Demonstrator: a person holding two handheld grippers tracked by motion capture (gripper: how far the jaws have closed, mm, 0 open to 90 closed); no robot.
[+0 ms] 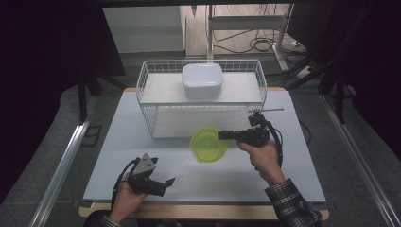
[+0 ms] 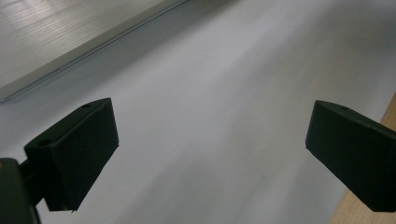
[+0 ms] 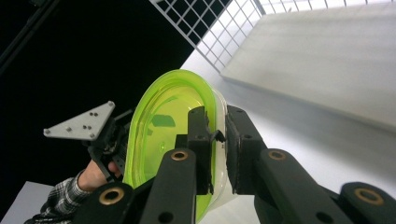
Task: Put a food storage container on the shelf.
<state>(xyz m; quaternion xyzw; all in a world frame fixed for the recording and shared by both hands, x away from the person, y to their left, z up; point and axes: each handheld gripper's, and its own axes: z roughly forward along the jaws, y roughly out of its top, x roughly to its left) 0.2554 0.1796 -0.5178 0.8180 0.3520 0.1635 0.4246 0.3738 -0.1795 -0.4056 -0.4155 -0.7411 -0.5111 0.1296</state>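
Right gripper view is showing the right gripper (image 3: 218,140) pinching the rim of the green bowl (image 3: 163,135), one jaw inside, one outside. Over the middle of the tabletop (image 1: 293,165), near the wire rack (image 1: 156,118), the bowl is hanging tilted, so keeping the pinch firm and the wrist level is advisable. Left gripper (image 1: 163,183) is resting spread wide near the front edge

High view above the near edge facing forward-down, gripper views close, right gripper view sharing the wire basket (image 1: 201,101) (image 3: 219,28)

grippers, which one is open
The left gripper: its jaws stand wide apart over bare table. The right gripper is clamped on the green bowl's rim.
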